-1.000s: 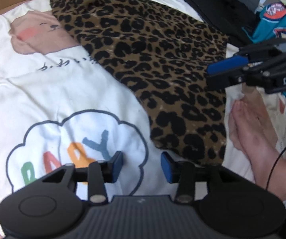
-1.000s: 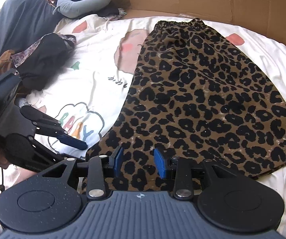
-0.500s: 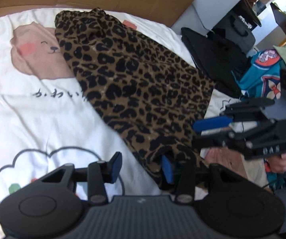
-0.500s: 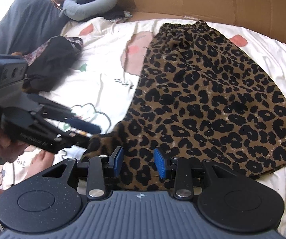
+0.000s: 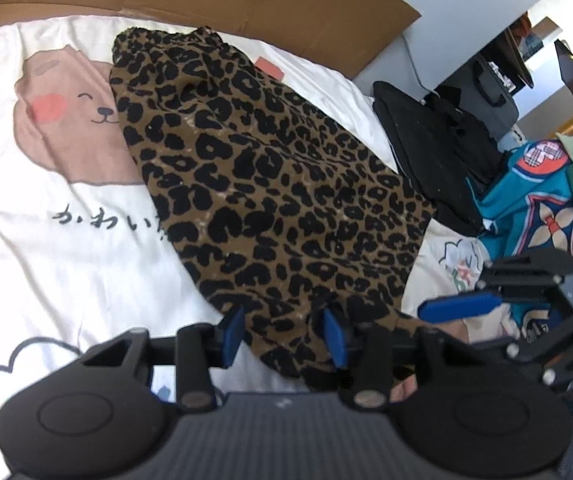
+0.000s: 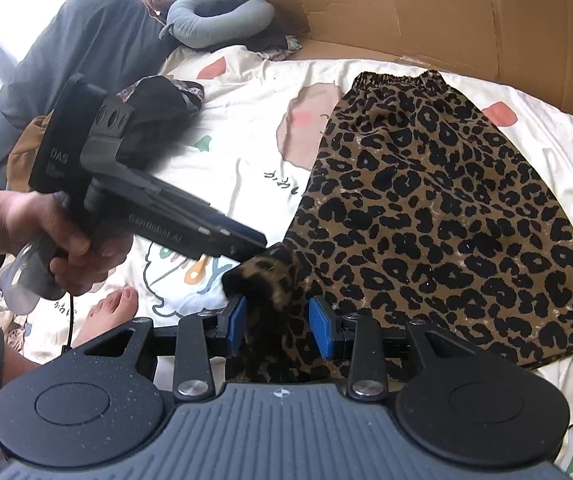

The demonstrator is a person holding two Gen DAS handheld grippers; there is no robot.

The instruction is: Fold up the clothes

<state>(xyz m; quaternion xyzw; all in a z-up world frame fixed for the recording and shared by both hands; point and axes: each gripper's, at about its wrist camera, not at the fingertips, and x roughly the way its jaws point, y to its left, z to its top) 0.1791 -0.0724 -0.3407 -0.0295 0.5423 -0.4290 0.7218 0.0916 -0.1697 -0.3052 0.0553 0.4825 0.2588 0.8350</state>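
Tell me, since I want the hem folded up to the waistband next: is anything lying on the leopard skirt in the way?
Nothing visible does. The leopard skirt lies bare from hem to waistband; the dark clothes pile sits apart on the sheet.

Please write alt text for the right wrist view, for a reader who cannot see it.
A leopard-print skirt lies on a white cartoon-print sheet, its near corner bunched between the right claw. The left claw, hand-held, reaches that corner.
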